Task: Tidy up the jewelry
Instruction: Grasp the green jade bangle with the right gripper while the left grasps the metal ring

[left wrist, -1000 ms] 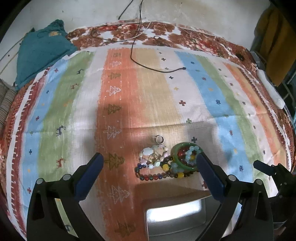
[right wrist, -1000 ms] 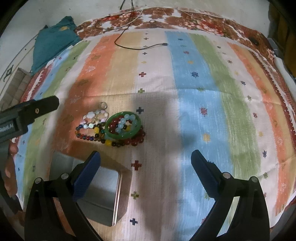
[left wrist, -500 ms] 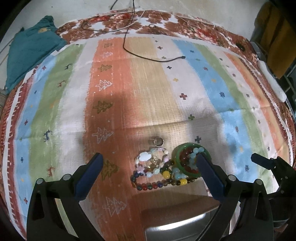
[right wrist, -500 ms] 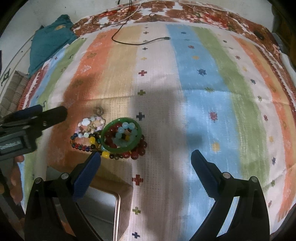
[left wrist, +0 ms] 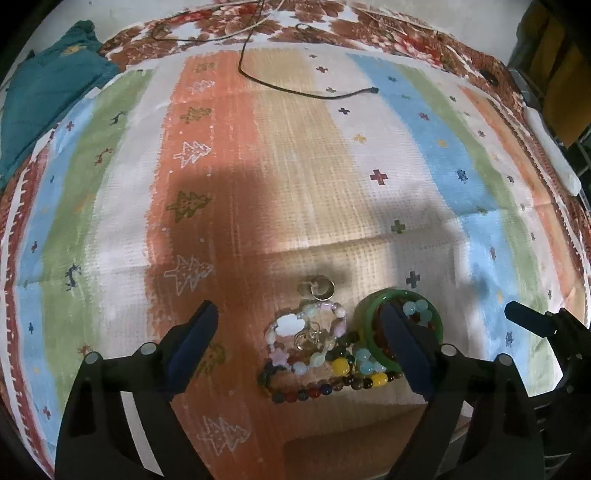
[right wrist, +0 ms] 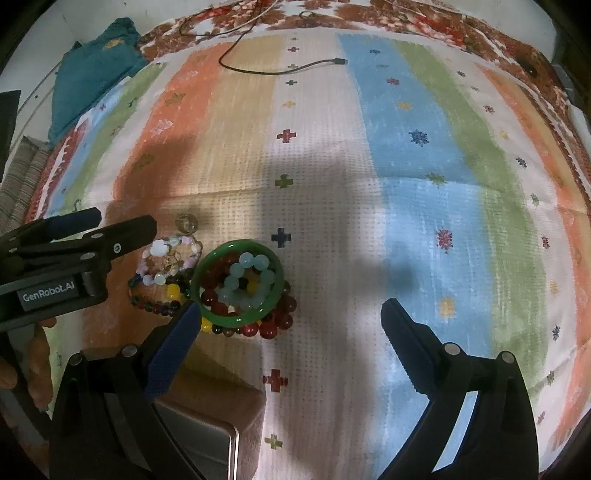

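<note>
A pile of jewelry lies on the striped cloth: a green bangle (right wrist: 277,275) (left wrist: 437,321) with pale blue beads (right wrist: 251,269) inside it, dark red beads (right wrist: 275,325), a multicoloured bead bracelet (left wrist: 325,387), a pastel charm bracelet (left wrist: 291,325) and a small metal ring (left wrist: 322,287) (right wrist: 186,223). My left gripper (left wrist: 299,343) is open, its fingers on either side of the pile. My right gripper (right wrist: 288,332) is open, just right of the bangle, with its left finger next to it. A metal box (right wrist: 207,435) sits in front of the pile.
A black cable (left wrist: 306,90) lies across the far part of the cloth. A teal garment (left wrist: 44,96) lies at the far left. A white object (left wrist: 552,155) lies along the right edge. The cloth's floral border (right wrist: 443,26) runs along the back.
Both grippers have moved forward and down toward the jewelry pile. The pile now sits between my left fingers, and the metal box has slid low in both views.
</note>
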Demonstrator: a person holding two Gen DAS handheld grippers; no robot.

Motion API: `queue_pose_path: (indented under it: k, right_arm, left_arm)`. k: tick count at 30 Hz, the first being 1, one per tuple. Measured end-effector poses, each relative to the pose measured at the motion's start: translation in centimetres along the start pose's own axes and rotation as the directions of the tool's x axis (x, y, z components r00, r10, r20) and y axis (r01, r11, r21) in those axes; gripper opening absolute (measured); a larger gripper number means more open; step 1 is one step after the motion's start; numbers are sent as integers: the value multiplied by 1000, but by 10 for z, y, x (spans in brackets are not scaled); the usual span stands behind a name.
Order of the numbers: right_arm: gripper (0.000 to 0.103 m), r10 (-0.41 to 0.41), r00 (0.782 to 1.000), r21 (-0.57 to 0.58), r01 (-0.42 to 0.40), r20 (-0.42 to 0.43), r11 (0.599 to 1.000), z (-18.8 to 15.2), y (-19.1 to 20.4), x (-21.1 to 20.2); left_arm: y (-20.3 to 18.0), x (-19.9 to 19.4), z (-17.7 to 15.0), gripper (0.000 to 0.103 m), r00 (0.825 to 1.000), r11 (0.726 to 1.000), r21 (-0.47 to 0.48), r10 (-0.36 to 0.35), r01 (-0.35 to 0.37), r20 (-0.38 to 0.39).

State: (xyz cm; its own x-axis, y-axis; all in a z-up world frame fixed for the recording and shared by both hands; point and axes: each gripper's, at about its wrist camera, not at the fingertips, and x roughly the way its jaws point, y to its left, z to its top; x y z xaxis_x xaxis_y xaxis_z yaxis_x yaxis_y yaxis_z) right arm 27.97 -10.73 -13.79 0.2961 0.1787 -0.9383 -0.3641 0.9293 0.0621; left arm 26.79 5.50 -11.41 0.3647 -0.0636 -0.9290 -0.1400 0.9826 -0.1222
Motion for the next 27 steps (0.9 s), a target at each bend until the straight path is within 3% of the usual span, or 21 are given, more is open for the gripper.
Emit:
queue_pose_path:
  k: [4, 7, 11, 17, 27]
  right_arm:
    - [98, -9, 1000, -6, 9, -11, 1000, 2, 2, 6]
    - [86, -15, 1000, -5, 15, -26, 1000, 4, 2, 12]
    - [85, -19, 999, -3, 19, -31, 1000, 7, 2, 17]
    - [76, -10, 999, 1, 10, -46, 1000, 9, 4, 23]
    - [42, 2, 997, -1, -3, -73, 1000, 12, 3, 33]
  left_arm:
    - [-2, 8, 4, 80, 1000, 1000, 15, 3, -3, -15]
    - [-4, 16, 7, 79, 1000, 1000, 23, 3, -2, -28]
    - [-5, 23, 8, 71, 999, 1000, 29, 3, -2, -48]
    - [-8, 31, 9, 63, 998, 999, 44, -3, 6, -70]
    - [-19, 48, 12, 51, 996, 997, 77, 14, -7, -92]
